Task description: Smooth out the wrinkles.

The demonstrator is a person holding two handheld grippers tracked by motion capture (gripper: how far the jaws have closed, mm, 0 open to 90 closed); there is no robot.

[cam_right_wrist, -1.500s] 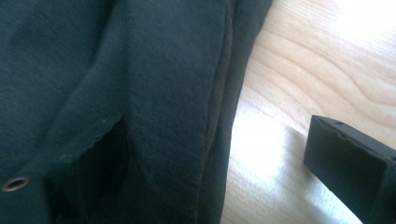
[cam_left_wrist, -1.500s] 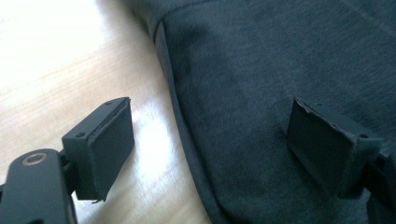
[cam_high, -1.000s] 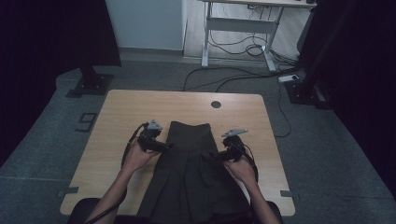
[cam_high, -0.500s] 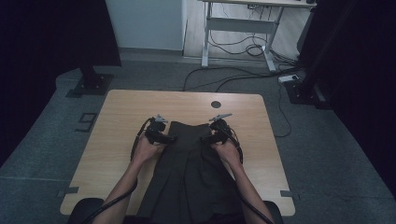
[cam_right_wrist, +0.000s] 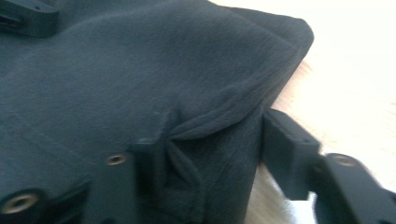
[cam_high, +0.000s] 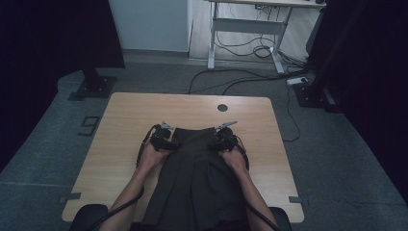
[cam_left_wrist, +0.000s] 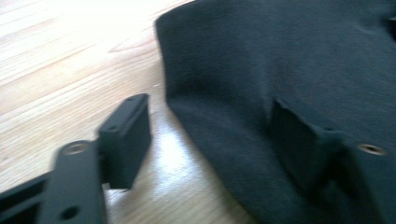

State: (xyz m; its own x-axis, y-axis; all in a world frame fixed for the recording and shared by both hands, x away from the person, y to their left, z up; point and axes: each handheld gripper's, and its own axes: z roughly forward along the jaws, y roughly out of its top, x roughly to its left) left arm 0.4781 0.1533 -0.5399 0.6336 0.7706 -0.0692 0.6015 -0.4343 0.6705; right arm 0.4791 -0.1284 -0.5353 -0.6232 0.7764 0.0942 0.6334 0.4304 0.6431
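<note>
wooden table (cam_high: 120,120) on grey carpet; desk (cam_high: 250,29) far. both grippers, left gripper (cam_high: 166,139) and right gripper (cam_high: 223,139), moved farther, released, straddling the dark garment (cam_high: 197,178) edges.

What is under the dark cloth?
The dark cloth lies on the wooden table. Bare wood shows around it. Whatever lies beneath its middle is covered, so I cannot tell.

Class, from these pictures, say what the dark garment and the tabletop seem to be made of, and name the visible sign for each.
Garment: likely a soft, matte woven or fleecy fabric; it folds, with a stitched hem. Tabletop: wood or wood-look laminate, smooth and slightly glossy; pale grain lines and a glare patch show.
</note>
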